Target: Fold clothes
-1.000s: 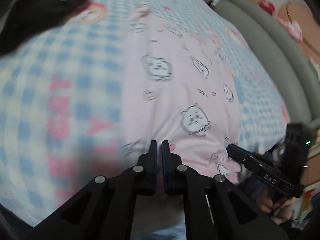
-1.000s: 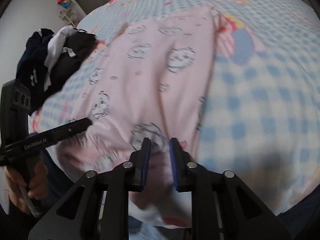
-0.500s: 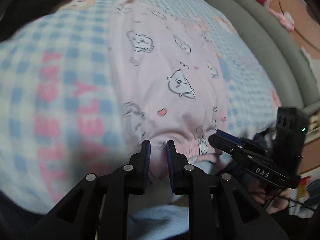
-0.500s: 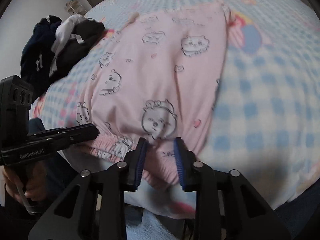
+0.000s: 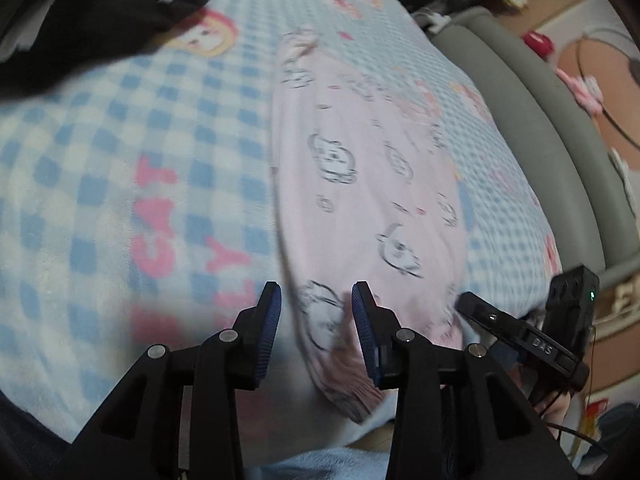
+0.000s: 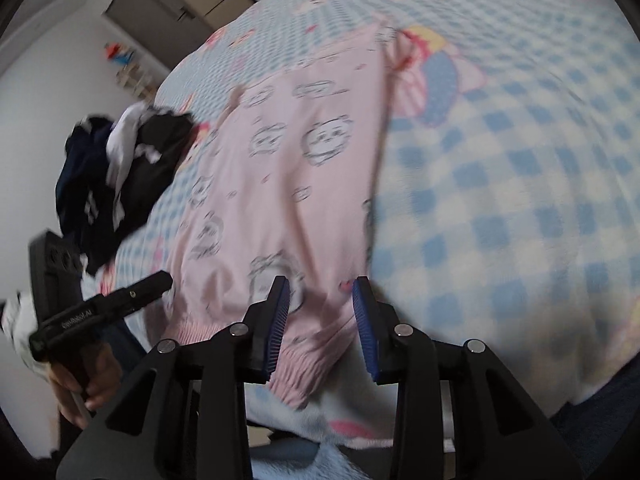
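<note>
A pink garment (image 5: 372, 184) printed with cartoon faces lies flat along the blue checked blanket (image 5: 100, 184), its ribbed waistband at the near bed edge. My left gripper (image 5: 316, 308) hovers over the waistband's left corner, jaws opening, pads clear of the cloth. In the right wrist view the same pink garment (image 6: 304, 184) stretches away, and my right gripper (image 6: 320, 300) stands over the waistband's right part, jaws opening, nothing pinched. Each view shows the other gripper at its side: the right gripper (image 5: 516, 332), the left gripper (image 6: 100, 308).
A heap of dark and white clothes (image 6: 120, 172) sits on the bed to the left, also seen as dark clothes (image 5: 92, 12) at top left. A grey padded bed frame (image 5: 532, 104) runs along the right side. A hand (image 6: 88, 380) holds the left tool.
Both grippers have let go of the waistband and their jaws have spread apart. The garment now lies flat on the blanket, and both tools have drifted back a little.
</note>
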A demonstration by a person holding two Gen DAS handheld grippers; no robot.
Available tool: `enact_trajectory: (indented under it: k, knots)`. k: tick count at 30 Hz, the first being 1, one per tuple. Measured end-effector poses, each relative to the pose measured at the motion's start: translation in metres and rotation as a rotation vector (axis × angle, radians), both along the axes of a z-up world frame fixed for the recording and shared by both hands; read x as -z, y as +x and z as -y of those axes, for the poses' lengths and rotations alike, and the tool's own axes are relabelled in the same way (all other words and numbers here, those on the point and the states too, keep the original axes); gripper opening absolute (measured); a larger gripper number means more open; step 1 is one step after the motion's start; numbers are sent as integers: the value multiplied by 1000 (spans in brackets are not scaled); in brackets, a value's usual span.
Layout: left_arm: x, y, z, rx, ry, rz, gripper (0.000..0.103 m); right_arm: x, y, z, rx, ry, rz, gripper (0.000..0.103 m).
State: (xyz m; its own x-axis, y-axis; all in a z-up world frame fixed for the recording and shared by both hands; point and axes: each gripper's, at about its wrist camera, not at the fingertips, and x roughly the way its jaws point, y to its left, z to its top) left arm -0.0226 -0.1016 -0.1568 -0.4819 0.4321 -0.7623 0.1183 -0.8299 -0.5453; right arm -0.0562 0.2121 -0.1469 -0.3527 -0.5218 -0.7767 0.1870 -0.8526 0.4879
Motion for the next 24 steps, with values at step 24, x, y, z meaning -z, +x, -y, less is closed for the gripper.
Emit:
enact_trajectory:
  k: [24]
  knots:
    - [2, -22, 48, -117, -59, -6, 34, 2, -58, -9, -11, 205, -56, 33]
